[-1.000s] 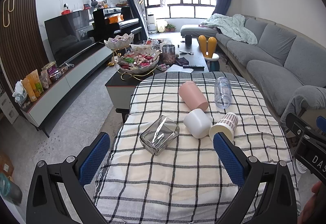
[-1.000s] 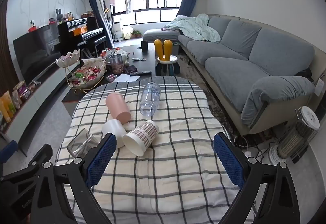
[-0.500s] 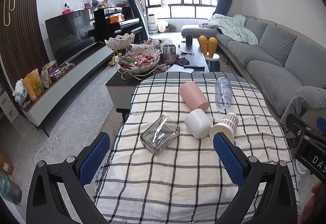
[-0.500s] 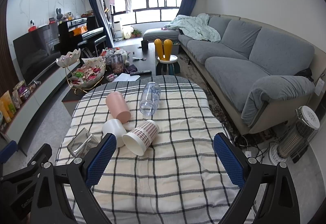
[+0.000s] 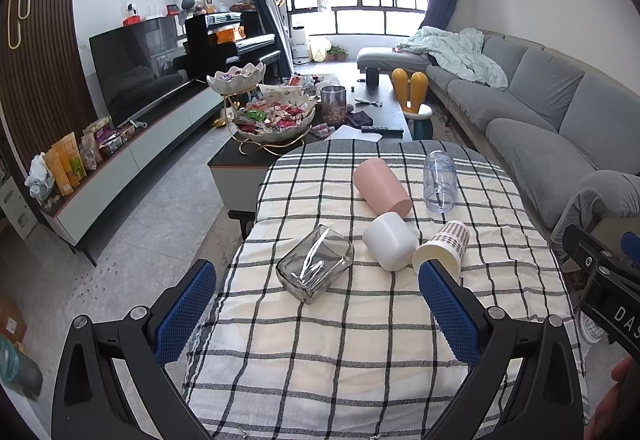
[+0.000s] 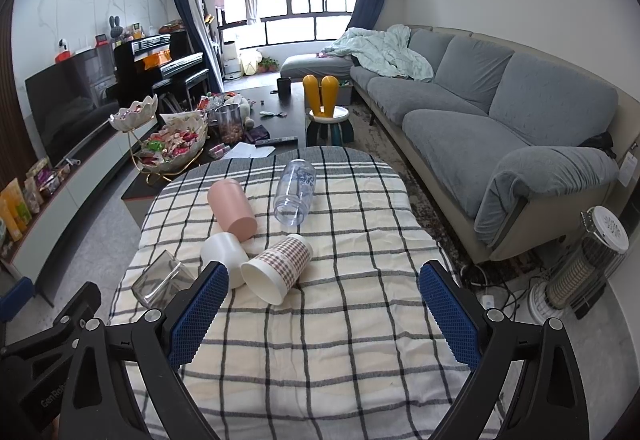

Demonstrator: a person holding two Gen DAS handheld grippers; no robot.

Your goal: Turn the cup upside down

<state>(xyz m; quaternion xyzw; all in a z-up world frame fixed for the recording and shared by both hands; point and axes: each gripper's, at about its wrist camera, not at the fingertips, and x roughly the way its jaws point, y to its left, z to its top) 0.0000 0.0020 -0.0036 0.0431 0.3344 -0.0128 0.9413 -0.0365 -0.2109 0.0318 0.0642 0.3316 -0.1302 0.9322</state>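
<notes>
Several cups lie on their sides on the checked tablecloth (image 5: 360,340): a square glass cup (image 5: 315,268) (image 6: 160,279), a white cup (image 5: 390,246) (image 6: 224,254), a checked paper cup (image 5: 442,248) (image 6: 279,266), a pink cup (image 5: 382,187) (image 6: 232,209) and a clear plastic cup (image 5: 439,181) (image 6: 295,191). My left gripper (image 5: 316,316) is open and empty, held above the near part of the table, short of the glass cup. My right gripper (image 6: 324,320) is open and empty, short of the paper cup.
A dark coffee table (image 5: 248,159) with a candy bowl stand (image 5: 272,119) stands beyond the table. A grey sofa (image 6: 500,119) runs along the right. A heater (image 6: 588,260) stands on the floor at right. A TV unit (image 5: 132,159) is at left.
Both grippers have barely moved; the view has crept very slightly. The cups lie as before.
</notes>
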